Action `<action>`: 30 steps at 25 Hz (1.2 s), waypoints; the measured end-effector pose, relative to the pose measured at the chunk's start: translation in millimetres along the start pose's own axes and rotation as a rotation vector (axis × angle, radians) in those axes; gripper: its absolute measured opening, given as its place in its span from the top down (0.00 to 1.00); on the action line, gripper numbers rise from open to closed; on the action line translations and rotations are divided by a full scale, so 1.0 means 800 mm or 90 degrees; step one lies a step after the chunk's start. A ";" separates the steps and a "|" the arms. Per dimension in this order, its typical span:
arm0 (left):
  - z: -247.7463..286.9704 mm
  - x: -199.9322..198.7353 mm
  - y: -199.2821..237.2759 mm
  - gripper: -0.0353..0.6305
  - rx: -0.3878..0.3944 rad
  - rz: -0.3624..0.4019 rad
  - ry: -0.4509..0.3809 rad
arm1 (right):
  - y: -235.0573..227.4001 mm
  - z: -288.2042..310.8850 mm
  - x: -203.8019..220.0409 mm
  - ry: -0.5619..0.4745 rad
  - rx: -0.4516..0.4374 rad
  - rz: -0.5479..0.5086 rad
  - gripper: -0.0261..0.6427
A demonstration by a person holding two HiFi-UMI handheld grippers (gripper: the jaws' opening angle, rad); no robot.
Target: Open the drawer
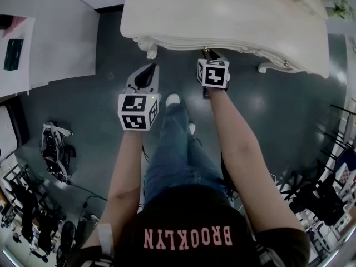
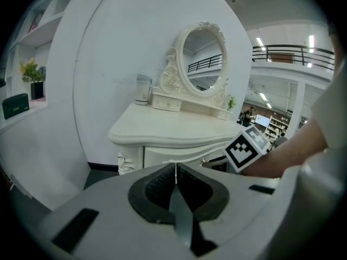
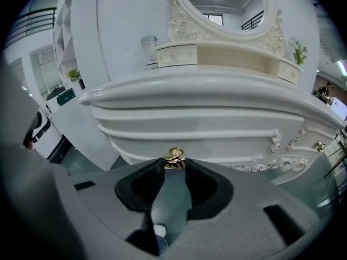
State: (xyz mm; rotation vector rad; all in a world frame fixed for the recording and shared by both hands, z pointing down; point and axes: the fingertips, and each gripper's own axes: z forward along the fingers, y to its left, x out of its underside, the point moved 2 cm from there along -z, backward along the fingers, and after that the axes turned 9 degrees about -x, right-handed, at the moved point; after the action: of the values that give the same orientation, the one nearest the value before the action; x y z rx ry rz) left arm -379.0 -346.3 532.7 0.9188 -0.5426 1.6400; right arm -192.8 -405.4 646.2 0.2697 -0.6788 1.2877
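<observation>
A cream dressing table (image 1: 233,15) stands ahead of me, and its wide curved drawer (image 3: 206,137) is closed. The small gold handle (image 3: 174,155) sits at the drawer's lower middle. My right gripper (image 3: 174,163) has that handle between its jaw tips, and both pads touch it. In the head view the right gripper (image 1: 213,53) reaches under the tabletop's front edge. My left gripper (image 1: 147,73) hangs over the dark floor, short of the table's left corner. The left gripper (image 2: 175,168) is shut and holds nothing. From there the table shows side-on, with the right gripper's marker cube (image 2: 248,148) at its front.
An oval mirror (image 2: 201,58) with small drawers and a grey canister (image 2: 143,89) stands on the tabletop. A curved white wall (image 1: 50,32) lies to the left. My legs and shoes (image 1: 173,100) are between the grippers. Cables and gear (image 1: 55,146) lie on the floor at left.
</observation>
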 end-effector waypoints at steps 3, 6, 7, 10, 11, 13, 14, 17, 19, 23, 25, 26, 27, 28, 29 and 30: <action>-0.007 0.001 -0.001 0.94 -0.001 0.001 -0.003 | 0.005 -0.008 0.012 0.001 -0.007 0.002 0.80; -0.014 0.002 -0.001 0.94 -0.003 0.000 -0.010 | 0.010 -0.014 0.021 0.005 -0.014 0.005 0.80; -0.017 0.003 -0.001 0.94 -0.004 0.000 -0.011 | 0.012 -0.016 0.024 0.006 -0.016 0.005 0.80; -0.024 0.009 -0.005 0.94 -0.007 -0.003 -0.013 | 0.016 -0.023 0.036 0.009 -0.018 0.007 0.80; -0.027 0.012 -0.006 0.94 -0.007 -0.003 -0.013 | 0.018 -0.025 0.040 0.010 -0.018 0.008 0.80; -0.033 0.017 -0.010 0.94 -0.007 0.000 -0.012 | 0.021 -0.031 0.049 0.010 -0.018 0.011 0.80; -0.037 0.020 -0.012 0.94 -0.008 0.002 -0.012 | 0.023 -0.035 0.054 0.010 -0.019 0.011 0.80; -0.049 0.027 -0.015 0.94 -0.011 0.004 -0.014 | 0.028 -0.043 0.065 0.012 -0.022 0.011 0.80; -0.056 0.030 -0.017 0.94 -0.014 0.007 -0.015 | 0.030 -0.048 0.072 0.015 -0.023 0.011 0.80; -0.071 0.036 -0.017 0.94 -0.019 0.006 -0.020 | 0.035 -0.057 0.084 0.018 -0.024 0.013 0.79; -0.077 0.041 -0.017 0.94 -0.021 0.007 -0.020 | 0.037 -0.061 0.090 0.022 -0.021 0.011 0.79; -0.079 0.044 -0.018 0.94 -0.022 0.008 -0.019 | 0.038 -0.063 0.094 0.025 -0.020 0.011 0.79; -0.082 0.047 -0.019 0.94 -0.023 0.008 -0.018 | 0.040 -0.066 0.097 0.028 -0.021 0.011 0.79; -0.085 0.050 -0.020 0.94 -0.024 0.009 -0.017 | 0.042 -0.068 0.100 0.030 -0.023 0.012 0.79; -0.088 0.054 -0.022 0.94 -0.025 0.010 -0.016 | 0.043 -0.071 0.105 0.033 -0.024 0.012 0.79; -0.091 0.056 -0.024 0.94 -0.026 0.011 -0.016 | 0.044 -0.074 0.109 0.036 -0.025 0.013 0.79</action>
State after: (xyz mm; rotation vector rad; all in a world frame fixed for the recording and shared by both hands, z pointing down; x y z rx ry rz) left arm -385.0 -259.2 523.4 0.9081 -0.6005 1.6289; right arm -197.1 -294.4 646.4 0.1943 -0.6598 1.2959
